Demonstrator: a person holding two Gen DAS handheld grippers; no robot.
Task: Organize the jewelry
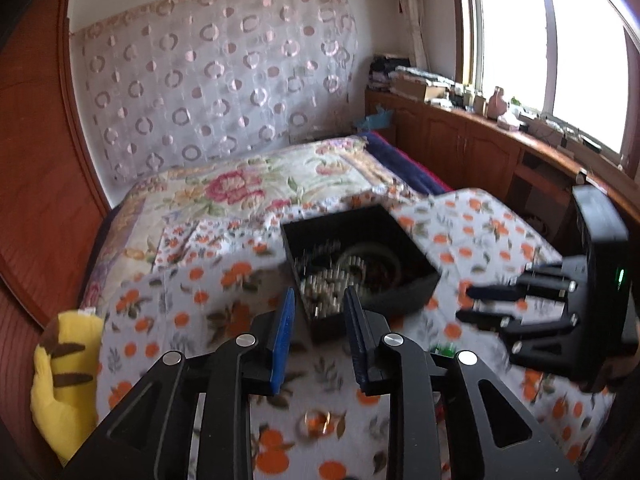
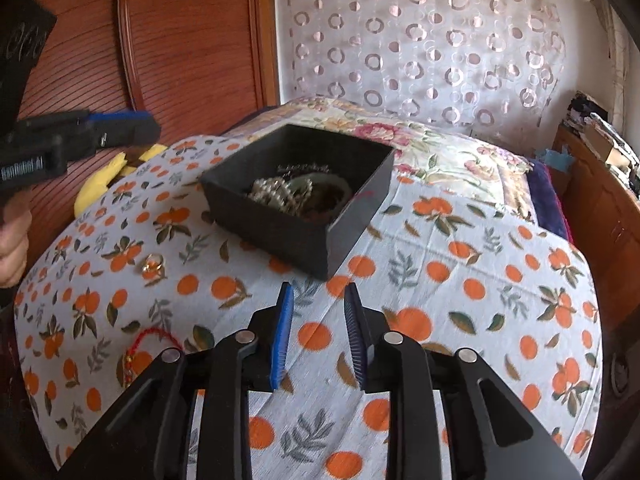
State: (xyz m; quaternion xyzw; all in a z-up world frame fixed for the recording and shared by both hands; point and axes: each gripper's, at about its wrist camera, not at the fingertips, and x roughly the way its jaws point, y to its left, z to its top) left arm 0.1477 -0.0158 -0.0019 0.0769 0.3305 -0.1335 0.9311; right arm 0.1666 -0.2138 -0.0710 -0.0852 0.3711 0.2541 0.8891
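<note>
A black open box (image 2: pixel 280 232) holding a heap of pearl strands and a bangle (image 2: pixel 296 194) sits on the orange-print cloth; it also shows in the left wrist view (image 1: pixel 416 286). A gold ring (image 2: pixel 153 265) lies on the cloth left of the box, and shows blurred below my left fingers (image 1: pixel 316 420). A red cord charm (image 2: pixel 138 346) lies nearer. My left gripper (image 1: pixel 319 300) is open and empty above the cloth, just before the box. My right gripper (image 2: pixel 319 294) is open and empty, short of the box; it shows from the side in the left wrist view (image 1: pixel 466 302).
A yellow plush toy (image 1: pixel 64 376) lies at the bed's left edge by the wooden wardrobe (image 2: pixel 188 52). A floral quilt (image 1: pixel 256 184) covers the bed behind the box. A wooden cabinet (image 1: pixel 472 140) with clutter runs under the window on the right.
</note>
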